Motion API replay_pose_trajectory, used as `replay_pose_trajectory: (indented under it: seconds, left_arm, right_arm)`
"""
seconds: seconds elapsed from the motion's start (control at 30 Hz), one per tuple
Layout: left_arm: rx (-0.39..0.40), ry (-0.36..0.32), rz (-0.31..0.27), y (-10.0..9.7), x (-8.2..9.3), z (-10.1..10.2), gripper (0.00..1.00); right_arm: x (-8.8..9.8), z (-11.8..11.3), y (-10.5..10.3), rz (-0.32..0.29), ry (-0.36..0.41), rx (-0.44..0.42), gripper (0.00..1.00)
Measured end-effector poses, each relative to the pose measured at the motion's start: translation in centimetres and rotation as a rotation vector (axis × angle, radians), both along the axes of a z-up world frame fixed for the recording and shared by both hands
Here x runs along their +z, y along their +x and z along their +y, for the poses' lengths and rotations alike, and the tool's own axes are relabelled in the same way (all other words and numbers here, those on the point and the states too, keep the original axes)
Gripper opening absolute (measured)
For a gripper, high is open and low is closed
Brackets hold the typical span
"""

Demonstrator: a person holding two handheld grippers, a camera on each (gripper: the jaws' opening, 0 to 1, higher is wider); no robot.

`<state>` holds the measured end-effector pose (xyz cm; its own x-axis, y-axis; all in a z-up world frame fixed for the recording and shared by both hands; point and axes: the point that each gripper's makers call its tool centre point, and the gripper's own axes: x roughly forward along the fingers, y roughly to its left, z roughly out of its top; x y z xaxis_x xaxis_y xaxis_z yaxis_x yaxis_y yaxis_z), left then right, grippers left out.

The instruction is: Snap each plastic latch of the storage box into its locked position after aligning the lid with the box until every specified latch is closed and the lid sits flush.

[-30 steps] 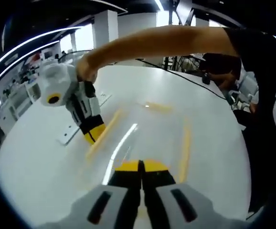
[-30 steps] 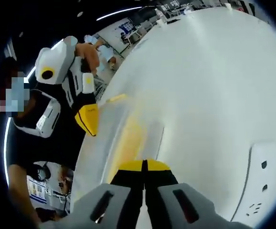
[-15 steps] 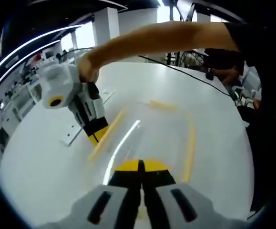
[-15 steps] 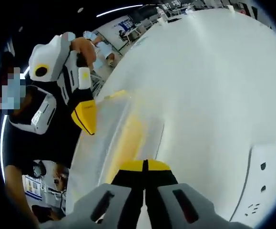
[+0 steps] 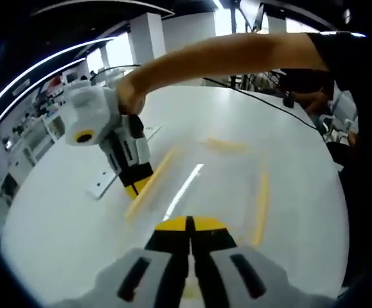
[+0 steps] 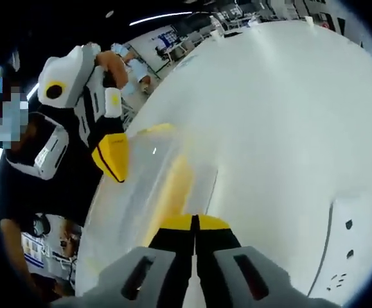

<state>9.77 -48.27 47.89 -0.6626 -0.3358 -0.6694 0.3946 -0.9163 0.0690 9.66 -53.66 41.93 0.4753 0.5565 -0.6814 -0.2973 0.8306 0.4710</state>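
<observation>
The left gripper [image 5: 187, 226] has its yellow-tipped jaws pressed together, holding nothing, tips resting on the clear plastic lid [image 5: 205, 186] of the storage box, likely to pin it flush. The right gripper [image 6: 195, 224], also closed and empty, bears on the lid's far left edge beside a long yellow plastic latch [image 5: 150, 185]. The box sits on a white round table [image 5: 57, 218], a flat white power strip [image 6: 349, 247] nearby.

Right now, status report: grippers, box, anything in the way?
Left gripper shut, right gripper shut, both at the clear plastic storage box with yellow latches. Yellow latch beside right tip. White table, nothing blocking.
</observation>
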Motion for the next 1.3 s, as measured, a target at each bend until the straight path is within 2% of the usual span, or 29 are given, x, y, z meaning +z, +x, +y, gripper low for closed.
replay_pose_trajectory:
  seconds: [0.03,0.1,0.17,0.23,0.3,0.33,0.4,0.5,0.57,0.63,0.7,0.73,0.8,0.93,1.03,1.1,1.2,1.3]
  left_arm:
    - [0.005,0.004,0.004,-0.1,0.0,0.0,0.0]
    - [0.014,0.014,0.019,-0.2,0.0,0.1,0.0]
    - [0.016,0.021,0.034,-0.2,0.1,0.4,0.0]
    - [0.012,0.023,0.038,0.0,0.1,0.9,0.0]
    - [0.026,-0.008,0.048,0.1,0.3,0.6,0.0]
    - [0.038,-0.023,0.07,0.2,0.6,0.4,0.0]
    - [0.066,-0.041,0.122,0.3,1.5,0.2,0.0]
    - [0.104,-0.085,0.144,1.1,2.4,-0.1,0.03]
    - [0.119,-0.143,0.156,1.8,3.2,-0.4,0.08]
    - [0.137,-0.162,0.169,2.3,3.6,-0.4,0.11]
    - [0.166,-0.194,0.219,2.8,4.7,-0.5,0.13]
    - [0.181,-0.212,0.24,3.2,5.2,-0.5,0.15]
    - [0.223,-0.251,0.27,4.1,6.1,-0.7,0.2]
    - [0.264,-0.283,0.336,5.3,7.5,0.1,0.23]
    - [0.295,-0.322,0.371,6.5,8.5,0.8,0.29]
    - [0.32,-0.34,0.392,7.1,9.0,1.2,0.32]
    - [0.367,-0.397,0.432,8.6,10.3,2.0,0.36]
    - [0.433,-0.44,0.458,10.4,11.1,3.3,0.42]
  right_arm:
    - [0.0,0.1,-0.1,0.006,-0.002,-0.009,0.0]
    - [0.1,-0.2,0.2,-0.066,-0.104,0.01,0.0]
    - [0.5,-0.4,0.2,-0.117,-0.168,0.025,0.0]
    - [0.9,-0.6,0.0,-0.125,-0.199,-0.006,0.0]
    - [1.3,-1.2,0.3,-0.167,-0.279,-0.03,0.0]
    - [1.6,-1.5,0.6,-0.187,-0.304,-0.042,0.0]
    - [2.7,-2.2,1.0,-0.232,-0.333,-0.118,0.0]
    - [4.4,-3.0,1.3,-0.278,-0.418,-0.2,0.01]
    - [5.9,-2.7,1.3,-0.326,-0.441,-0.256,0.04]
    - [7.0,-2.6,1.1,-0.348,-0.476,-0.31,0.08]
    - [8.3,-2.5,0.7,-0.371,-0.521,-0.388,0.11]
    - [9.4,-2.0,0.4,-0.405,-0.542,-0.428,0.12]
    - [10.9,-1.0,-0.3,-0.442,-0.579,-0.491,0.12]
    - [14.3,0.7,-2.3,-0.547,-0.652,-0.645,0.16]
    - [15.8,1.4,-4.2,-0.571,-0.726,-0.742,0.21]
    - [17.0,1.8,-5.9,-0.597,-0.765,-0.841,0.24]
    - [18.7,3.5,-8.8,-0.662,-0.783,-0.986,0.27]
    - [19.7,5.4,-11.9,-0.687,-0.835,-1.115,0.31]
